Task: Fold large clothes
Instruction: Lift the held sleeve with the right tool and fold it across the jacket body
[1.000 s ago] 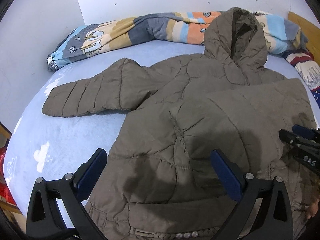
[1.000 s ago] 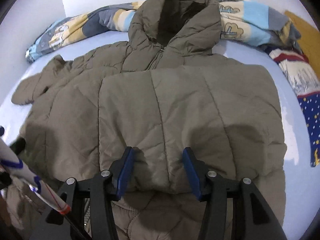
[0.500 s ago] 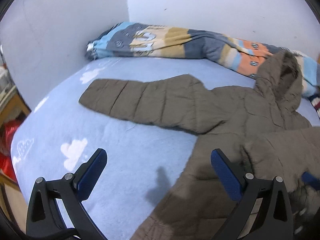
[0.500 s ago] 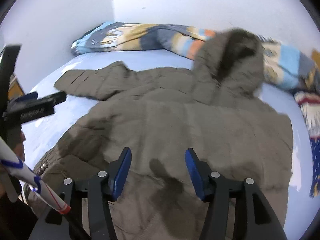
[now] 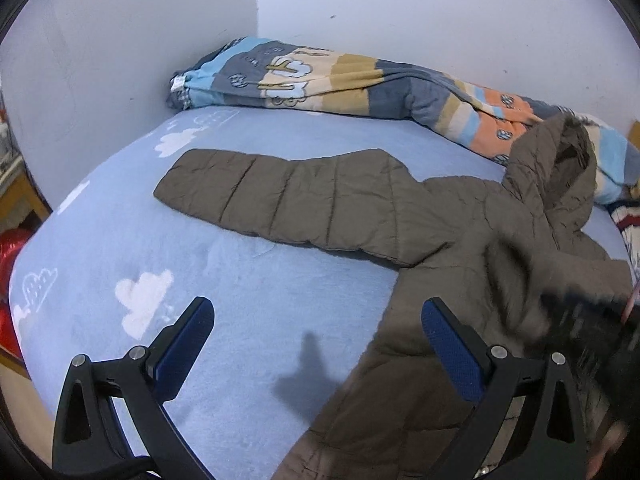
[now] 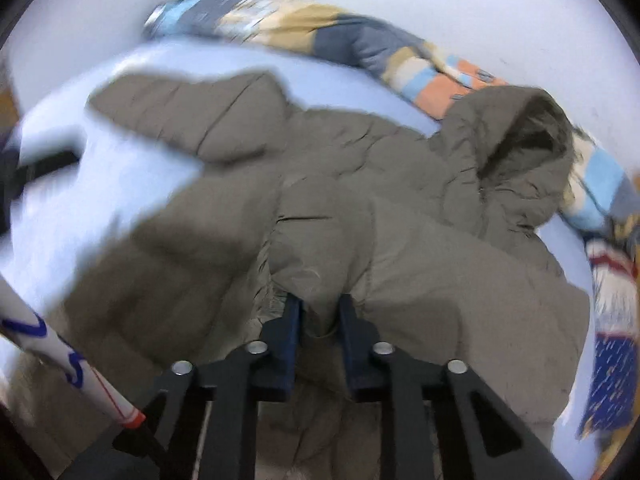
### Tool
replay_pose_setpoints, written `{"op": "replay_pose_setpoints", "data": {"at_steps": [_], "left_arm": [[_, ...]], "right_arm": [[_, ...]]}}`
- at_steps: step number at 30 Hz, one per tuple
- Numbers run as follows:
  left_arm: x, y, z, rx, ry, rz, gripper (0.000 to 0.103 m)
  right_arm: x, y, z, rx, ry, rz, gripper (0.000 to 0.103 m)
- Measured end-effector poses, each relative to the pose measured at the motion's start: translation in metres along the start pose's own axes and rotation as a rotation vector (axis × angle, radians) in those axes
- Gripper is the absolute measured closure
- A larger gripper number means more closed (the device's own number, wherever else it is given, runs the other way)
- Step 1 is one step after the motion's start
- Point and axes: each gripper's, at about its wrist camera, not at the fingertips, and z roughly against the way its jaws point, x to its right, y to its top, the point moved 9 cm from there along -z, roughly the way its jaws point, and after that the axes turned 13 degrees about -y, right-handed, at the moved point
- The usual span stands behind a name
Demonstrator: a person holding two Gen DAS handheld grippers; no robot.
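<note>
Jacket (image 5: 460,240) on blue bed (image 5: 200,280) w/ white walls (image 5: 400,8); L gripper (image 5: 316,340) spread, R gripper (image 6: 320,316) pinching jacket.

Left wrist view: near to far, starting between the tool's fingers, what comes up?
Left tool, open over bare blue sheet → outstretched jacket sleeve → more sheet → striped rolled quilt → white wall.
</note>
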Motion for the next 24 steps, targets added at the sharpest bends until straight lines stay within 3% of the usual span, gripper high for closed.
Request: {"op": "replay_pose_setpoints", "data": {"at_steps": [4, 7, 9, 10, 12, 15, 17, 19, 24], "left_arm": [[-0.009, -0.001, -0.005, -0.012, -0.01, 0.035, 0.0], [-0.008, -0.003, -0.009, -0.024, -0.011, 0.036, 0.0], [-0.005, -0.004, -0.012, -0.036, -0.024, 0.032, 0.0], [-0.003, -0.004, -0.013, -0.037, -0.028, 0.028, 0.0], [0.002, -0.002, -0.013, -0.03, -0.035, 0.01, 0.0], [0.008, -0.002, -0.013, -0.026, -0.043, -0.005, 0.0], [0.012, -0.002, -0.014, -0.027, -0.049, -0.009, 0.0], [0.016, -0.002, -0.013, -0.027, -0.051, -0.016, 0.0], [0.027, -0.001, -0.007, -0.013, -0.057, -0.04, 0.0]], "right_arm": [[0.021, 0.053, -0.002, 0.043, 0.006, -0.172, 0.086], [0.015, 0.071, -0.031, 0.005, -0.035, -0.184, 0.086], [0.009, 0.066, -0.062, -0.06, -0.073, -0.163, 0.084], [0.006, 0.06, -0.073, -0.092, -0.074, -0.159, 0.077], [0.004, 0.054, -0.082, -0.113, -0.034, -0.184, 0.073], [0.017, 0.061, -0.055, -0.028, 0.097, -0.282, 0.062], [0.042, 0.064, -0.037, 0.043, 0.131, -0.355, 0.04], [0.071, 0.057, -0.036, 0.054, 0.057, -0.381, 0.036], [0.152, 0.001, -0.071, -0.105, -0.288, -0.407, 0.036]]}}
